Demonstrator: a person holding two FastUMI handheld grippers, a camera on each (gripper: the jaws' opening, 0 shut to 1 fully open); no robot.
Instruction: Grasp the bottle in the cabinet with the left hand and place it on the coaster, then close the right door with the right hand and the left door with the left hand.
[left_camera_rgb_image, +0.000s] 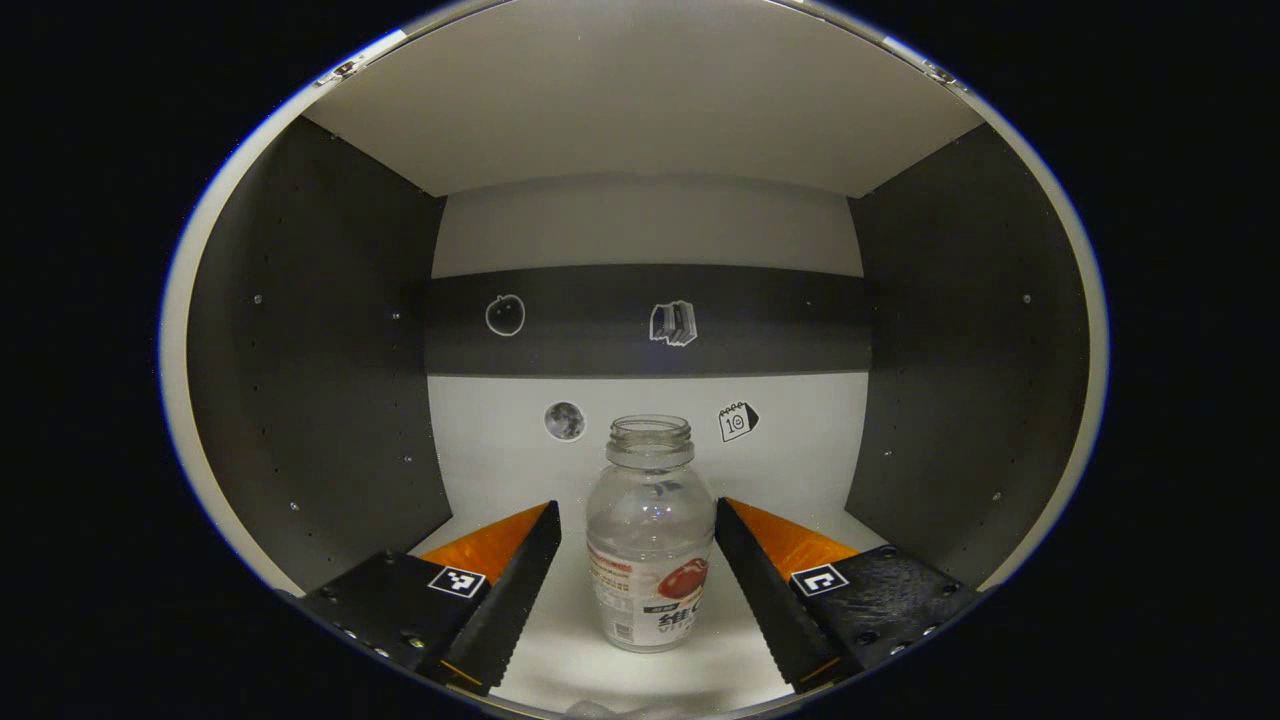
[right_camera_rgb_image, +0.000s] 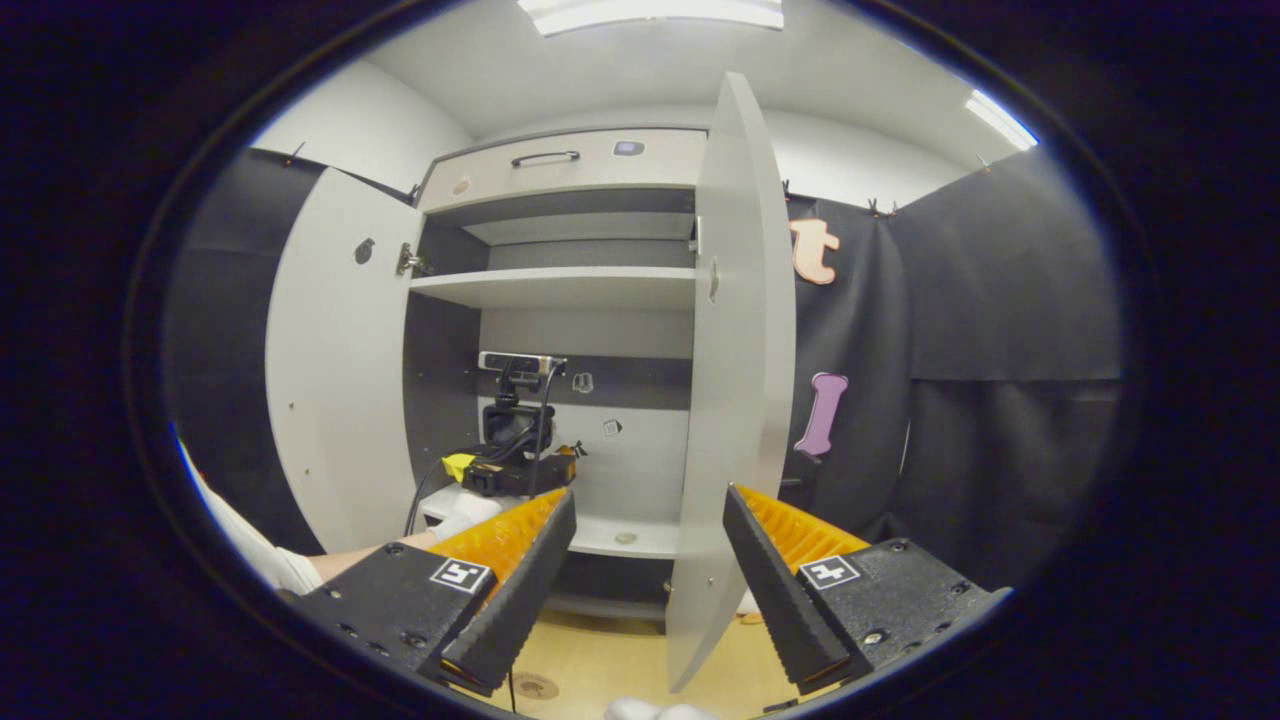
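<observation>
Looking along your left gripper (left_camera_rgb_image: 638, 560) in the left gripper view, you have the bottle (left_camera_rgb_image: 650, 535) dead ahead and standing upright on the cabinet's pale shelf floor (left_camera_rgb_image: 560, 640), about midway between the dark side walls and forward of the back panel. Its long axis runs straight up, mouth open at the top with no cap, label low on the body. The two fingers are spread wide and flank the bottle, one on each side, with a sliver of shelf visible between each serrated pad and the glass, so nothing is held yet. The bottle sits a touch nearer the right-hand finger (left_camera_rgb_image: 770, 590) than the left-hand one. Judging from that, closing straight in should catch the body at about the label; nudge yourself slightly rightward first if you want an even squeeze.

Turning to the right gripper view, your right gripper (right_camera_rgb_image: 648, 580) hangs well back from the cabinet, fingers wide apart and empty. The right door (right_camera_rgb_image: 735, 380) stands swung out edge-on just ahead of it, between the fingers' line and the booth wall, and the left door (right_camera_rgb_image: 335, 370) is open flat on the far side. Your left hand (right_camera_rgb_image: 470, 512) and its gripper reach into the lower compartment there. I cannot pick out the coaster with certainty.
</observation>
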